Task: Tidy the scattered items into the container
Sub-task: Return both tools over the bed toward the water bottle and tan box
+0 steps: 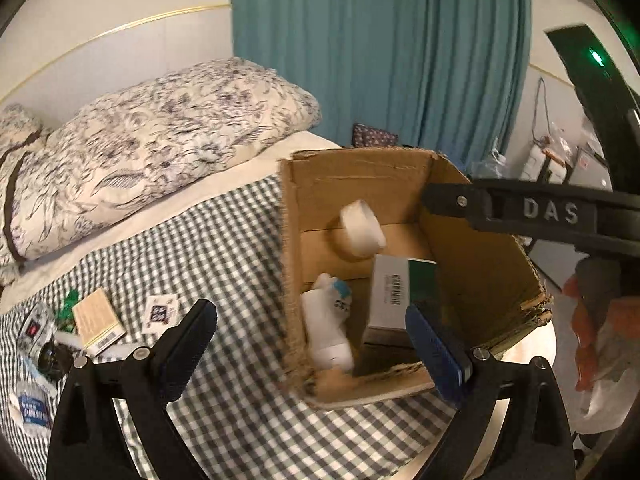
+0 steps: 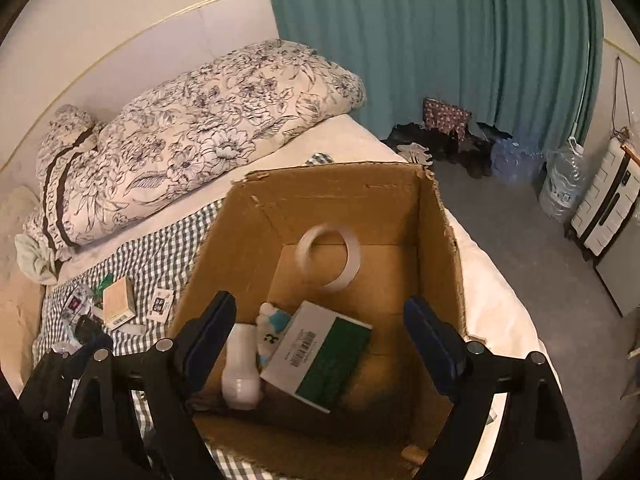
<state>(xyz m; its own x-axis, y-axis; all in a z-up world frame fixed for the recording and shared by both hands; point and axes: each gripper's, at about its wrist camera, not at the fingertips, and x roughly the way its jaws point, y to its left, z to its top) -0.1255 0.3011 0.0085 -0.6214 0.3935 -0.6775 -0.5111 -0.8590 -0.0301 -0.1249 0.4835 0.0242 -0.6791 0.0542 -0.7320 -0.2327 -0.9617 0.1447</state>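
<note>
An open cardboard box [image 1: 360, 176] [image 2: 340, 188] stands on the checked bedspread. Inside lie a roll of clear tape [image 1: 362, 226] [image 2: 330, 258], a white bottle [image 1: 326, 332] [image 2: 240, 368] and a green-and-white carton [image 1: 400, 292] [image 2: 320, 354]. My left gripper [image 1: 312, 344] is open and empty over the box's near left corner. My right gripper [image 2: 320, 344] is open and empty above the box; in the left wrist view its black finger [image 1: 500, 204] reaches over the box's right wall. Scattered items lie left on the bed: a beige box [image 1: 98, 320] [image 2: 118, 300], a small packet [image 1: 160, 312] [image 2: 160, 304] and several wrappers [image 1: 36, 360].
A floral duvet [image 1: 160, 132] [image 2: 200, 128] lies at the head of the bed. A teal curtain [image 2: 432, 40] hangs behind. On the floor at right are shoes [image 2: 440, 144], water bottles [image 2: 560, 180] and a white cabinet [image 2: 608, 200].
</note>
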